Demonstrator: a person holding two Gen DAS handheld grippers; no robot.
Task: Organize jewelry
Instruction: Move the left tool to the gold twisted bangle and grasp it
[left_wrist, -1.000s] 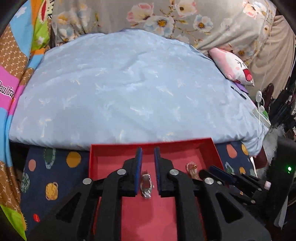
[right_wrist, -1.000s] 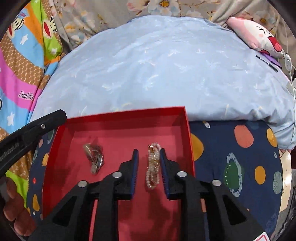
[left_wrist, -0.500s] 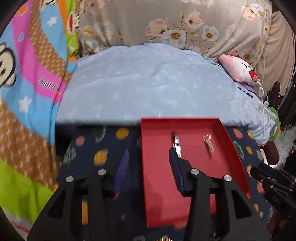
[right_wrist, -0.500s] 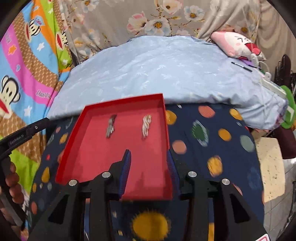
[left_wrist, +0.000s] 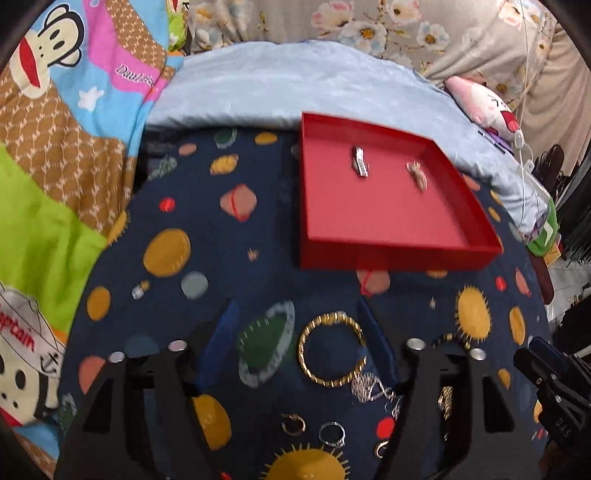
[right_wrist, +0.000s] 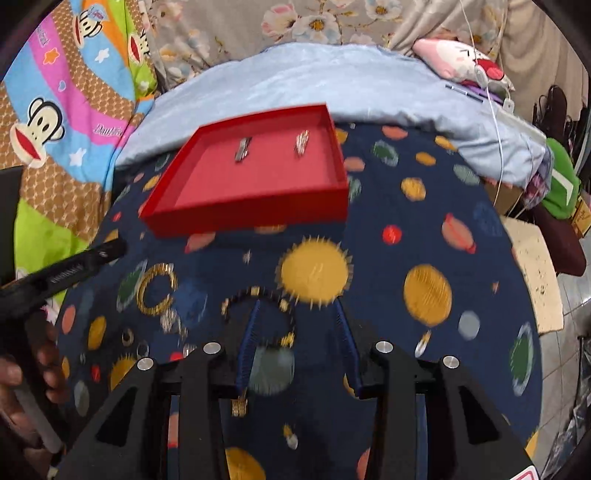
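Observation:
A red tray (left_wrist: 388, 254) sits on the dark planet-print cloth and holds a silver piece (left_wrist: 361, 162) and a pearl piece (left_wrist: 417, 173); it also shows in the right wrist view (right_wrist: 251, 218). My left gripper (left_wrist: 295, 332) is open and empty above a gold bangle (left_wrist: 332, 350), with a silver chain (left_wrist: 369, 387) and small rings (left_wrist: 332, 435) close by. My right gripper (right_wrist: 297, 325) is open and empty over a dark beaded bracelet (right_wrist: 258, 295). The gold bangle (right_wrist: 155, 288) lies to its left.
A light blue duvet (left_wrist: 295, 88) rises behind the tray. A colourful monkey-print blanket (left_wrist: 66, 110) lies on the left. A pink plush pillow (right_wrist: 458, 59) and white cable (right_wrist: 495, 110) lie at the back right. The cloth's edge drops off on the right.
Both grippers have let go of the pieces in the tray, opened wide and pulled back toward me. They now hover over the loose jewelry on the cloth.

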